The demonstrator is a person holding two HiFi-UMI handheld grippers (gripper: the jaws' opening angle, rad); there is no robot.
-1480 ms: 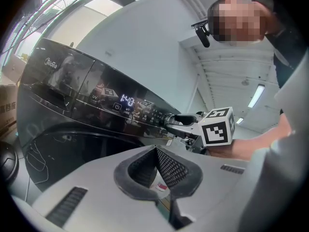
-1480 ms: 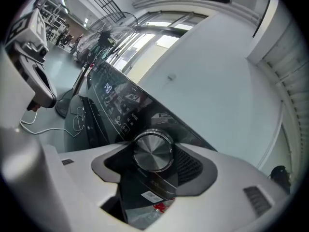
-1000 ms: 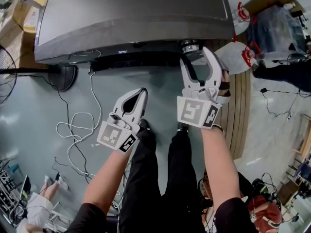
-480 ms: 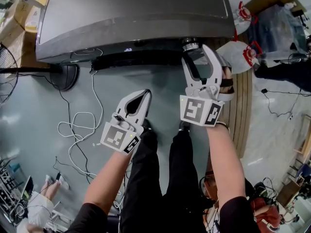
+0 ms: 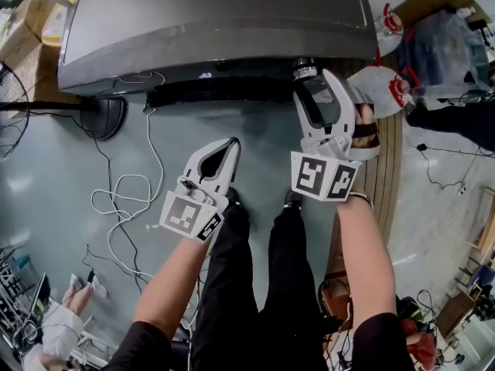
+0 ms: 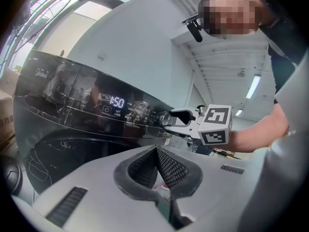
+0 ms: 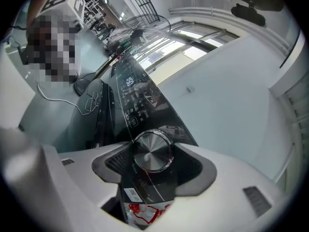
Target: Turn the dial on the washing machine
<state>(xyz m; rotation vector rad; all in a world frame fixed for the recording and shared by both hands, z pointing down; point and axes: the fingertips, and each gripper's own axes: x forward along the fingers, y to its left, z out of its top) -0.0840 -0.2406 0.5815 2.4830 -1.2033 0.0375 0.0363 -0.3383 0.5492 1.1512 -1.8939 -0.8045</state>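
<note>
While the right gripper point(image 5: 315, 90) has only nudged a touch to the right over the last second, its jaws stay spread either side of the dial point(image 7: 153, 151). They sit close to the metal knob but, as far as the right gripper view shows, are not clamped on it. I judge that the turn has not begun and that closing on the dial is the step in hand. The dial sits at the right end of the dark panel point(image 6: 63, 95) on the front of the washer point(image 5: 216, 22). The left gripper point(image 5: 229, 147) has drifted slightly up, its jaws closed on nothing. It hangs in front of the washer, well left of the dial, and looks idle. On the panel, the left gripper view shows a Midea logo point(image 6: 37, 73) at the upper left and a lit display point(image 6: 117, 102) reading 1:50. The small icons beside the display are too fine to read. Below the dial, a white label point(image 7: 131, 195) and a red-printed sticker point(image 7: 142, 210) are illegible.
</note>
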